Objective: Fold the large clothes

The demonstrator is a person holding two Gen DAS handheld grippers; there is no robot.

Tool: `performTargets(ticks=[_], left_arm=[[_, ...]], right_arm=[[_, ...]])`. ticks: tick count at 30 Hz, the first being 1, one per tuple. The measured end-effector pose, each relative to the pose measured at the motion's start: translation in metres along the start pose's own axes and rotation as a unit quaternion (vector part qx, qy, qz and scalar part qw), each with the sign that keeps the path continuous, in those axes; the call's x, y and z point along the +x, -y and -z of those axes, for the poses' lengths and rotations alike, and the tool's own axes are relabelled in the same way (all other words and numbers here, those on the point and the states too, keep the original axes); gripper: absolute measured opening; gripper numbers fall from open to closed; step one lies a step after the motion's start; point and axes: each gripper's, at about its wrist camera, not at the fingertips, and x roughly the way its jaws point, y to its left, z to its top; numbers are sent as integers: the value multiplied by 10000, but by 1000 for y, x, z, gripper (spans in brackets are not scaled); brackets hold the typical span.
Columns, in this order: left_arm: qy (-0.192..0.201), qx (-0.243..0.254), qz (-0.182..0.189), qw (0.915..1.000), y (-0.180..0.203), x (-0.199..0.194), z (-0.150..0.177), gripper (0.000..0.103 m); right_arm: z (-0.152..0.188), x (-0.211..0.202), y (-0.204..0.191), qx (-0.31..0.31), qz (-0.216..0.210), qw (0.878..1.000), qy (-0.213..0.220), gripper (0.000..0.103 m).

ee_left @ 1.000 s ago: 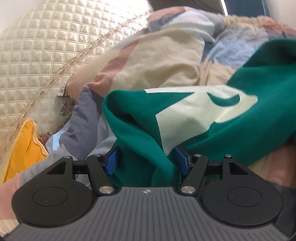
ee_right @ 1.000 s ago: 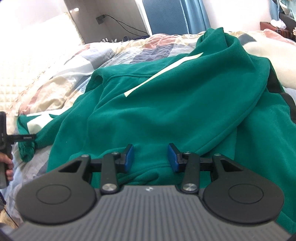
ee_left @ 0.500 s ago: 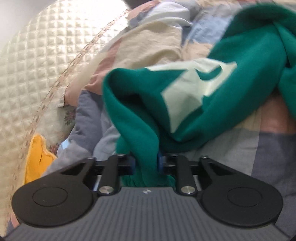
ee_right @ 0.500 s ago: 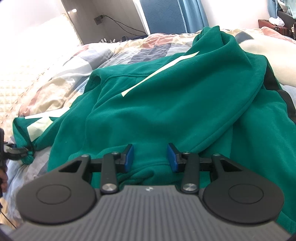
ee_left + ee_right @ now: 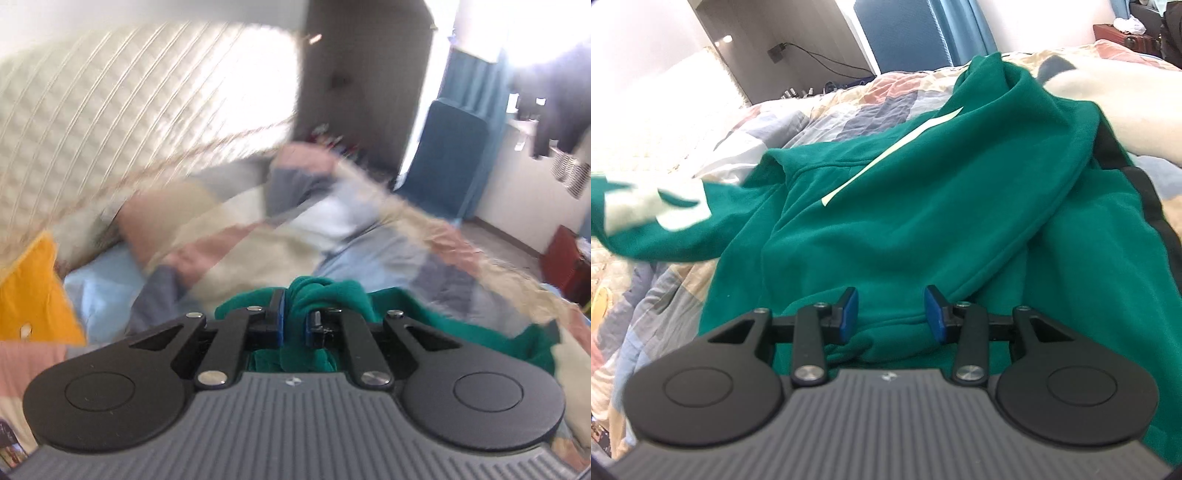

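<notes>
Left gripper [image 5: 293, 325] is closing, pinching a bunched sleeve end of the green hoodie [image 5: 923, 206], lifted over the patchwork quilt [image 5: 258, 236]. Right gripper [image 5: 891, 314] sits spread, hem between the pads, not squeezed. Farther off the hoodie lies rumpled; the thin pinch could slip and drop the sleeve.

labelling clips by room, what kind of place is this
Most likely a bedroom: a patchwork quilt covers a bed, a quilted headboard stands behind it, and blue curtains hang at the window.
</notes>
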Motion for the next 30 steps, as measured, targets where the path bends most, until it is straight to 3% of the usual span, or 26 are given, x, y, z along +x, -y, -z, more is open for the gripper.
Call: performTargets(ticks=[3, 6, 11, 15, 20, 24, 27, 30], left_arm=[[266, 800, 169, 9963, 70, -30, -10, 11], [297, 1312, 526, 9895, 141, -45, -1, 11], [71, 1967, 1252, 9724, 253, -42, 55, 11], [-89, 2255, 1803, 9574, 309, -25, 101, 12], [-426, 1931, 2227, 9546, 328, 17, 147, 14], [-786, 1878, 2556, 9451, 317, 45, 167, 36], [-958, 1866, 2907, 9335, 298, 58, 180, 42], [-957, 1800, 3092, 9289, 277, 63, 191, 51]], right_arm=[[1, -16, 4, 132, -93, 9998, 122, 45], [3, -31, 9, 212, -169, 9993, 272, 45], [4, -48, 24, 411, -121, 9979, 491, 45], [12, -49, 40, 766, 32, 9960, 459, 45], [6, -52, 61, 1125, 313, 9907, 702, 45], [4, -53, 71, 1367, 487, 9860, 825, 45], [2, -53, 73, 1358, 673, 9840, 936, 45], [-1, -52, 73, 1366, 750, 9828, 992, 45]])
